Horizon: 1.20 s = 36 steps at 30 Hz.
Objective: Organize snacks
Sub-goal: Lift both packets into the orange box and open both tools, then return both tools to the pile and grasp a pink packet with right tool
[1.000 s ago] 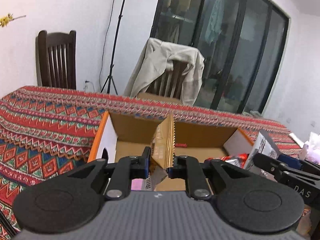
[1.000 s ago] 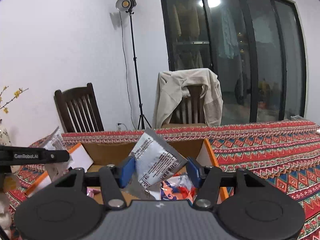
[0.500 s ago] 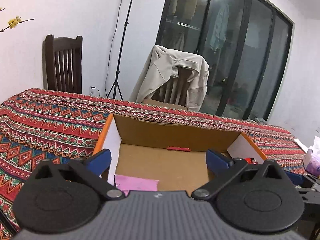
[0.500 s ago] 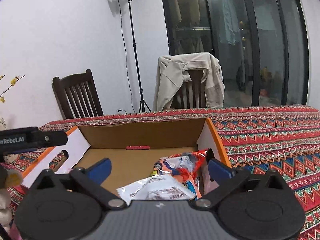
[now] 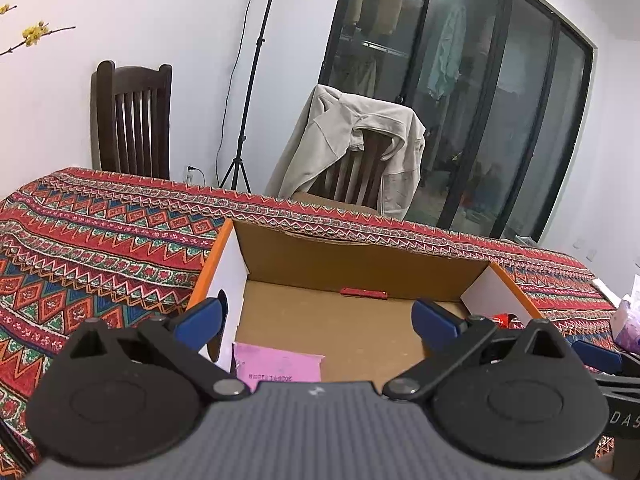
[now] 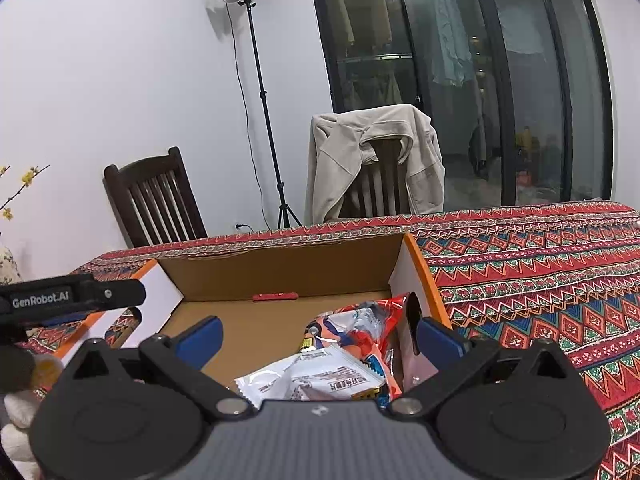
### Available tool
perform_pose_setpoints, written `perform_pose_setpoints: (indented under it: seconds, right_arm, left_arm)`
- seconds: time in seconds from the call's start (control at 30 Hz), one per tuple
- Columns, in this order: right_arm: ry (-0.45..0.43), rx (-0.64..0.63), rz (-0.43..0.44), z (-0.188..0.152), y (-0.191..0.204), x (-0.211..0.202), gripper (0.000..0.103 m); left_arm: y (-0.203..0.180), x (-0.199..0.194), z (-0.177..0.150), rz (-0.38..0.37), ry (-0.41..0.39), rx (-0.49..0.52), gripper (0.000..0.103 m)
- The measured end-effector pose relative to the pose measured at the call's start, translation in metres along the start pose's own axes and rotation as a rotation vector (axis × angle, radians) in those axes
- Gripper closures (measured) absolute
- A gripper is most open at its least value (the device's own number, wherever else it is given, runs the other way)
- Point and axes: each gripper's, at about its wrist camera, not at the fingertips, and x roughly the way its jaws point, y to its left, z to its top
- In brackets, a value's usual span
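An open cardboard box [image 5: 360,248] with orange rims stands on the patterned table; it also shows in the right wrist view [image 6: 280,268]. My left gripper [image 5: 316,320] is open and empty above the box's left half, over a pink snack packet [image 5: 276,368]. My right gripper [image 6: 318,334] is open and empty above the box's right half, over a silver snack packet [image 6: 316,380] lying on a red and white snack bag [image 6: 360,320]. The left gripper's body [image 6: 72,296] shows at the left edge of the right wrist view.
A red patterned tablecloth [image 5: 100,240] covers the table. Two dark chairs stand behind it, one [image 5: 132,120] bare, one draped with a beige jacket [image 5: 360,140]. A light stand [image 6: 256,100] is by the wall. A purple-white item [image 5: 628,316] lies at the right.
Both grippers opened and let go of their packets into the box: the left one dropped a tan packet, the right one the silver packet. Both then rose slightly.
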Motion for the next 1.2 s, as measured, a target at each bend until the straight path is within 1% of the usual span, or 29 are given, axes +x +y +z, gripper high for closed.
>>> perform_pose_setpoints:
  seconds: [0.13,0.2,0.3,0.4,0.53,0.63,0.8,0.93,1.07,1.2]
  right_arm:
    - [-0.016,-0.015,-0.001,0.001,0.004,-0.006,0.000]
    - [-0.021,-0.027,-0.004,0.003,0.007,-0.010,0.000]
    - [-0.033,-0.047,-0.016,0.007,0.013,-0.021,0.000]
    - [-0.041,-0.062,-0.006,0.012,0.018,-0.036,0.000]
    - [-0.045,-0.079,0.009,0.014,0.023,-0.055,0.000]
    - [-0.043,-0.098,0.014,0.011,0.025,-0.071,0.000]
    - [-0.020,-0.104,0.024,-0.001,0.019,-0.095,0.000]
    - [-0.002,-0.100,0.025,-0.013,0.012,-0.110,0.000]
    - [0.031,-0.099,0.021,-0.029,0.006,-0.118,0.000]
    - [0.081,-0.093,0.012,-0.046,-0.002,-0.119,0.000]
  left_arm:
    - [-0.002,-0.010,0.004,-0.012,-0.017,0.003,0.000]
    - [-0.003,-0.019,0.008,-0.005,-0.033,-0.005,0.000]
    - [-0.004,-0.039,0.014,0.005,-0.065,-0.015,0.000]
    - [-0.006,-0.059,0.018,0.009,-0.094,0.000,0.000]
    - [-0.002,-0.081,0.014,0.036,-0.085,0.026,0.000]
    - [0.005,-0.093,0.009,0.056,-0.073,0.014,0.000]
    - [0.016,-0.114,-0.006,0.077,-0.061,0.004,0.000]
    - [0.022,-0.126,-0.027,0.075,-0.035,0.003,0.000]
    - [0.025,-0.134,-0.049,0.064,-0.020,0.004,0.000]
    - [0.027,-0.134,-0.066,0.050,-0.007,0.002,0.000]
